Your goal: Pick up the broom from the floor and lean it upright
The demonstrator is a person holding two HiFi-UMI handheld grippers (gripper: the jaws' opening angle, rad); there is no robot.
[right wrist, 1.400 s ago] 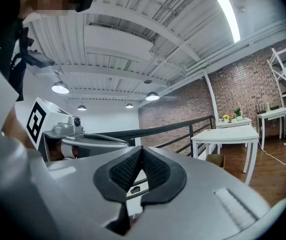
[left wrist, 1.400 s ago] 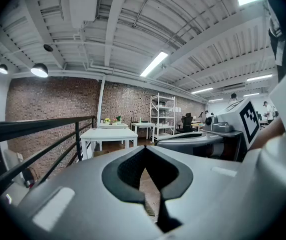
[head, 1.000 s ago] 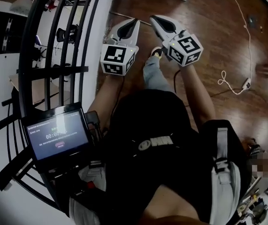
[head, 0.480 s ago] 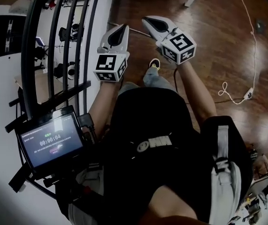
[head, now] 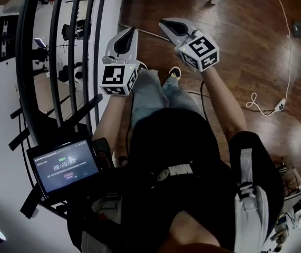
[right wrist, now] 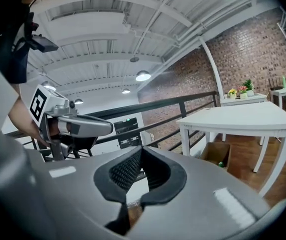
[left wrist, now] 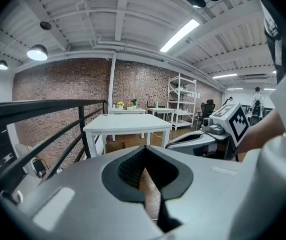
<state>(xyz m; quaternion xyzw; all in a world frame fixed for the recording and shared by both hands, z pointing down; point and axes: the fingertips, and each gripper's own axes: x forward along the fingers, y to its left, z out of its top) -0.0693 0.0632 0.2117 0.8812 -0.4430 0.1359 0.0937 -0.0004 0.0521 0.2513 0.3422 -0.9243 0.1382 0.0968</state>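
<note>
Standing at lower centre in a dark shirt and pale jeans. Holding out the grey two-jaw left gripper (head: pixel 130 31) and the grey two-jaw right gripper (head: pixel 164 23), both pressed closed on nothing and pointing slightly downward. Beyond the tips, at upper centre, lying left-to-right across the brown wooden floor (head: pixel 245 46): a thin pale rod (head: pixel 149 33), probably the broom handle, looking equally near to both grippers. Not showing the brush end.

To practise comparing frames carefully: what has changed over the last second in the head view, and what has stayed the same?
The left gripper has drifted leftward, nearer the black railing, and the person's left leg has come forward into view beside it. The right gripper has barely shifted. Both grippers remain shut and empty; nothing was grasped or released.
</note>
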